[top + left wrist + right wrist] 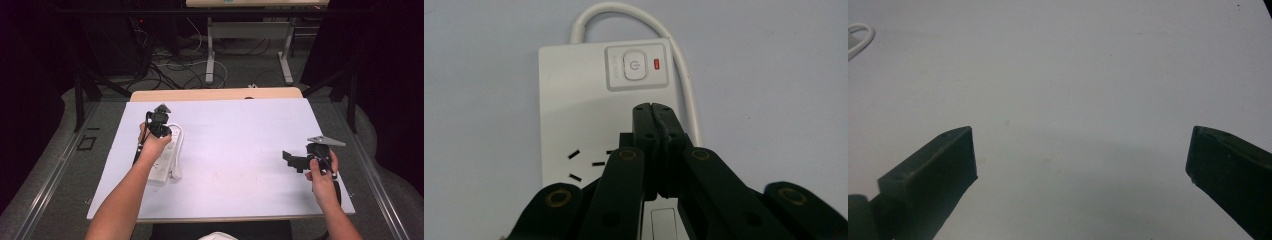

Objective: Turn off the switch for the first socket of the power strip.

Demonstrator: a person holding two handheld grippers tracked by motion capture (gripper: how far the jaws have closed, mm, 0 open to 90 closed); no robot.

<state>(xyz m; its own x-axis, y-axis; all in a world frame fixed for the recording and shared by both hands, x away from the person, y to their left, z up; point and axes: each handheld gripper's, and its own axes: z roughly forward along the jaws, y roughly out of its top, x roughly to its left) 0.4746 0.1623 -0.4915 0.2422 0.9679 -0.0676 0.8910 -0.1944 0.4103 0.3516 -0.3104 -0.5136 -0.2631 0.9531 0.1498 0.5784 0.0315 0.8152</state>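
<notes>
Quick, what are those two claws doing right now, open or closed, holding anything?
Left claw: closed, empty, tips poised over the white power strip just below its switch.
Right claw: wide open, empty, over the bare table.

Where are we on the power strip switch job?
Done: indicator light glows red, so the power strip looks switched on. In hand: left gripper, jaws closed, poised just below the power button. Left: can't tell; right gripper idle, jaws open over bare table.

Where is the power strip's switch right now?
In the left gripper view, the switch sits at the power strip's far end, beside a lit red indicator, just beyond the shut left gripper.
</notes>
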